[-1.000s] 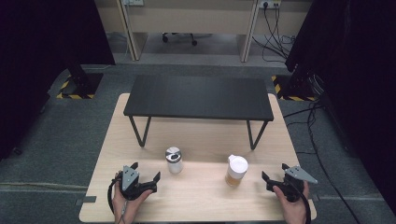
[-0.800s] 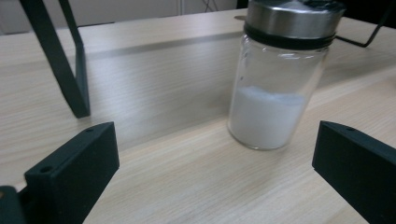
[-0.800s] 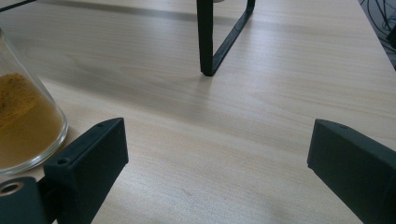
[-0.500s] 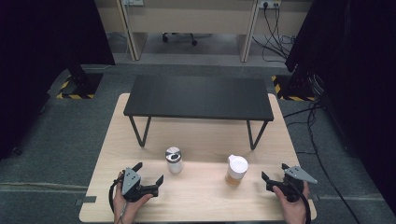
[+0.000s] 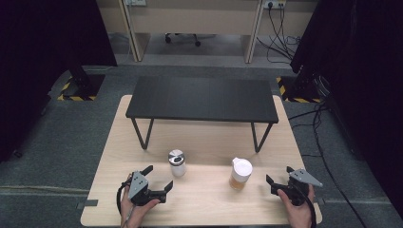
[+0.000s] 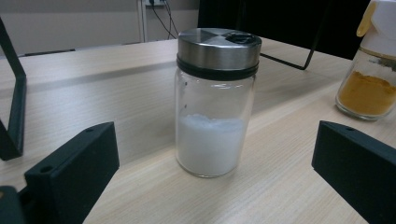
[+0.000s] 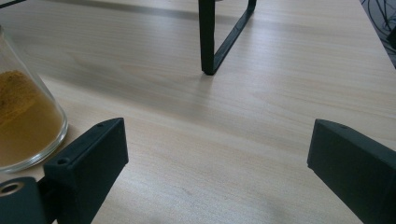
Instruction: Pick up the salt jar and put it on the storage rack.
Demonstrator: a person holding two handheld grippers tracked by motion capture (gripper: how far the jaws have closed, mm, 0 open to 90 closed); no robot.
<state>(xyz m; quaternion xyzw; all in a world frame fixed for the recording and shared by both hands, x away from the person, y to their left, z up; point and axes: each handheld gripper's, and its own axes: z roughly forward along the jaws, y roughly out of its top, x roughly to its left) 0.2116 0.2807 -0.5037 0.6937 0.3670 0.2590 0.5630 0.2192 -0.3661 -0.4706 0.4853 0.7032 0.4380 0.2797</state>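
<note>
A glass jar of white powder (image 5: 177,163) with a steel lid stands on the light wooden table (image 5: 204,199). In the left gripper view this jar (image 6: 215,102) stands upright just ahead of my open jaws, apart from them. My left gripper (image 5: 159,176) lies low on the table, near and to the left of the jar, open and empty. A white-lidded jar of orange-yellow powder (image 5: 241,173) stands to the right. My right gripper (image 5: 278,174) sits to the right of it, open, with bare table between its jaws (image 7: 217,140). The orange jar (image 7: 23,121) is at that view's left edge.
A low black bench-like stand (image 5: 204,99) on thin metal legs (image 7: 215,42) spans the far half of the table. The orange jar (image 6: 369,70) is at the right of the left gripper view. Grey floor, cables and desks lie beyond.
My left gripper has edged slightly to the right, toward the white-powder jar. The right gripper and both jars have stayed put.
</note>
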